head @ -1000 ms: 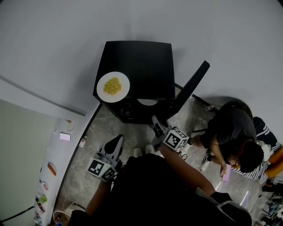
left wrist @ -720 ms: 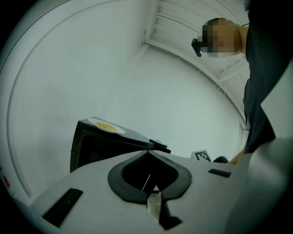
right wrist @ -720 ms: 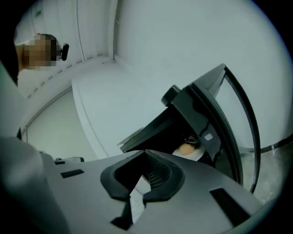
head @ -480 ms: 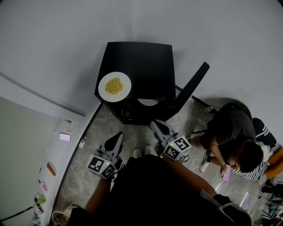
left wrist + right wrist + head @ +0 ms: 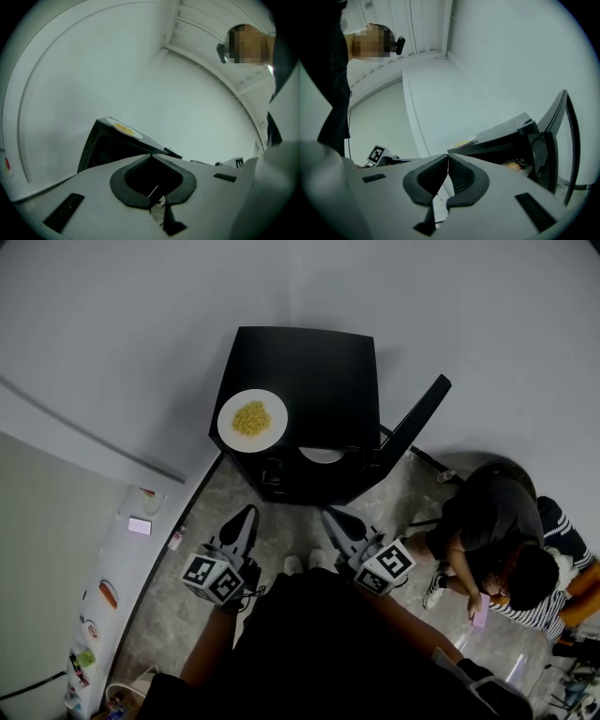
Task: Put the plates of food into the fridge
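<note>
A white plate of yellow food [image 5: 252,419] sits on top of the small black fridge [image 5: 319,381], near its front left corner. The fridge door [image 5: 417,423] stands open to the right. A second plate [image 5: 322,455] shows just inside the opening. My left gripper [image 5: 246,515] is shut and empty, held low in front of the fridge and pointing at it. My right gripper [image 5: 329,516] is also shut and empty, beside it. The left gripper view shows the plate [image 5: 121,127] beyond the shut left gripper [image 5: 151,156]. In the right gripper view the right gripper [image 5: 448,157] points at the open fridge door [image 5: 555,140].
A person [image 5: 497,540] sits on the floor at the right, close to the open door. A tall white appliance with stickers [image 5: 117,577] stands at the left. Grey stone floor [image 5: 202,512] lies between me and the fridge; plain white walls stand behind it.
My right gripper has drawn back from the fridge opening toward my body. The left gripper has stayed almost still. Both stay shut.
</note>
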{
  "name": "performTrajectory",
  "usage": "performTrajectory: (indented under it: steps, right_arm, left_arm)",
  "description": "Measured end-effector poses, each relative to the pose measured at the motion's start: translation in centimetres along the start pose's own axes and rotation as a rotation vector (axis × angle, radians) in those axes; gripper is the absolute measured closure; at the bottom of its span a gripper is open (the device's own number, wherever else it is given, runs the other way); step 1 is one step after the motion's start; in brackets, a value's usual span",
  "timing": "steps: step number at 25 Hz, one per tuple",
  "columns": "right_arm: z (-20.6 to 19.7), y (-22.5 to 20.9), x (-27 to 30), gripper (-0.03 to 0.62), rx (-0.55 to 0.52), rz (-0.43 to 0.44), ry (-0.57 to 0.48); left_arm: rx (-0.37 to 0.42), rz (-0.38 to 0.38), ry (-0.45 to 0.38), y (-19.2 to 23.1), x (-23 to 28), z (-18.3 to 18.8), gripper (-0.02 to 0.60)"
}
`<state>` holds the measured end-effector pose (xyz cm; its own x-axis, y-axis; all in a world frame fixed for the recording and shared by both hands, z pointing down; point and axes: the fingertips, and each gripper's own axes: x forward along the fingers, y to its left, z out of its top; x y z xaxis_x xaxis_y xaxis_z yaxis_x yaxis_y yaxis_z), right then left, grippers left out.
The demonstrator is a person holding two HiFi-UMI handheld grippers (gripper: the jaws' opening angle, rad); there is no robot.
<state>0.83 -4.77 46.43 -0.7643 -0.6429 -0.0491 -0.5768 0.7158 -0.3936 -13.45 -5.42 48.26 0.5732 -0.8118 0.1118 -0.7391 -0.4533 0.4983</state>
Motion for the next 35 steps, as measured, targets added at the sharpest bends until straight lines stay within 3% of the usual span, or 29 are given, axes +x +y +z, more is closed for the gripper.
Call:
performTrajectory:
  steps: [3,6,7,10,12,19,23,35]
  right_arm:
    - [0.3,0.4,-0.1,0.568,0.023,0.017,-0.003]
    - [-0.2,0.1,-0.3,0.568,0.047,0.004,0.011]
    - [-0.5,0.0,-0.4,0.568,0.055,0.000,0.020]
    - [-1.5,-0.4,-0.4,0.568,0.103,0.008,0.053]
    - [-1.7,-0.7,-0.4,0.566,0.151,0.019,0.058]
    - [-1.4,-1.0,-0.8,0.567,0.168,0.017,0.050]
    - [-1.5,-1.5,-1.0,0.568,0.176,0.002,0.050]
    - [-1.4,-3.6,-2.0,0.568,0.210,-0.052,0.033]
  left_arm:
    - [-0.232,-0.022,-0.083,1.4,0.4,0.9,0.557]
    - [-0.610,-0.064,-0.228,3.1,0.8,2.4,0.557]
    - [-0.699,-0.081,-0.265,3.4,1.2,3.0,0.555]
    - [-0.805,-0.119,-0.309,4.0,2.5,3.9,0.549]
    - [-0.890,-0.150,-0.336,4.4,3.4,4.2,0.451]
    - [-0.980,-0.149,-0.337,5.0,5.3,4.0,0.448]
    - [-1.007,-0.125,-0.331,5.9,6.2,4.0,0.405]
    - [-1.042,-0.120,-0.331,7.1,8.7,4.8,0.396]
